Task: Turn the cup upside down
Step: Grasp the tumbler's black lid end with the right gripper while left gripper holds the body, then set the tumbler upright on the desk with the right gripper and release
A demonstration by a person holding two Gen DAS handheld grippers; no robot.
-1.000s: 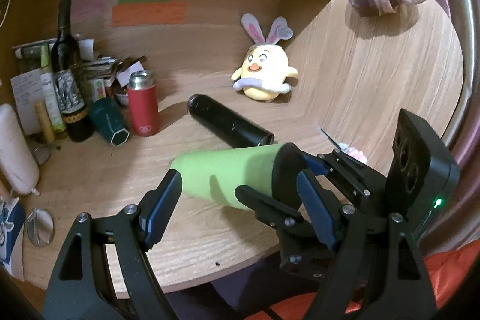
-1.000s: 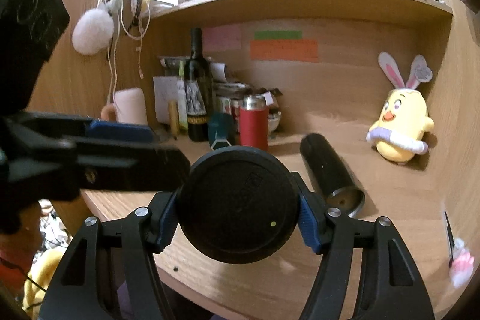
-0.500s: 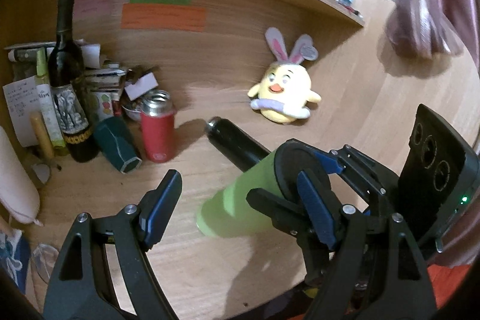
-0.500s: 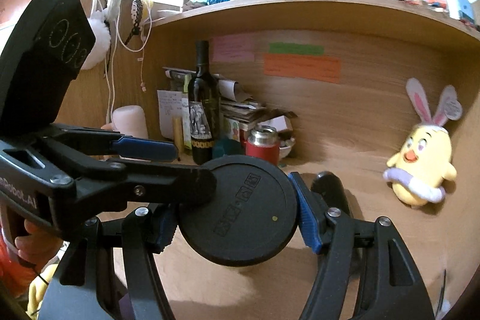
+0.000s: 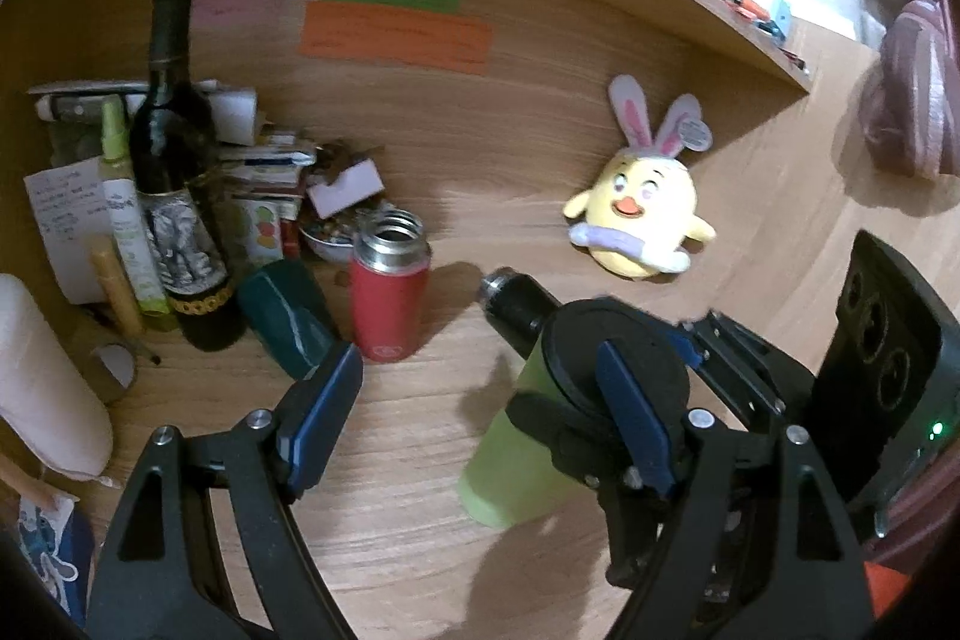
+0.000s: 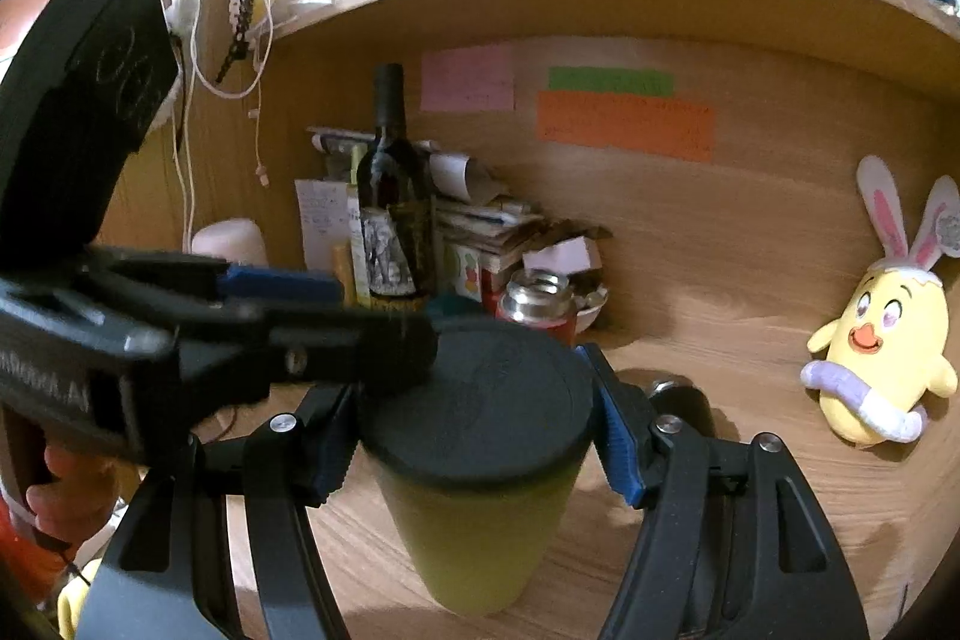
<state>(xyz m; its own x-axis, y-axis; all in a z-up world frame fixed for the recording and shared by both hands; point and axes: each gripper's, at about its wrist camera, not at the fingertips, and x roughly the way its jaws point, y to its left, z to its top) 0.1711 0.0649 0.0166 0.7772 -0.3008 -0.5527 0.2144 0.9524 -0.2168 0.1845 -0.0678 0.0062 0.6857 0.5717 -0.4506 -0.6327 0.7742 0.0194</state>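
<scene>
The cup is lime green point(image 6: 480, 538) with a black lid point(image 6: 480, 412). It stands nearly upright, lid up, its base at or just above the desk point(image 6: 750, 388). My right gripper point(image 6: 474, 451) is shut on the lid, one blue pad on each side. In the left wrist view the cup point(image 5: 516, 466) is at the right, with the right gripper's fingers point(image 5: 732, 358) around its lid point(image 5: 612, 376). My left gripper point(image 5: 474, 418) is open and empty; its right finger is next to the lid, and I cannot tell if they touch.
A black flask point(image 5: 519, 313) lies on the desk just behind the cup. A red flask point(image 5: 390, 292), a toppled teal cup point(image 5: 288, 322), a wine bottle point(image 5: 177, 184) and papers crowd the back left. A yellow plush chick point(image 5: 642, 214) sits back right.
The cup has swung from lying horizontal to nearly upright with the lid on top, held by my right gripper. Both views have tilted down toward the desk.
</scene>
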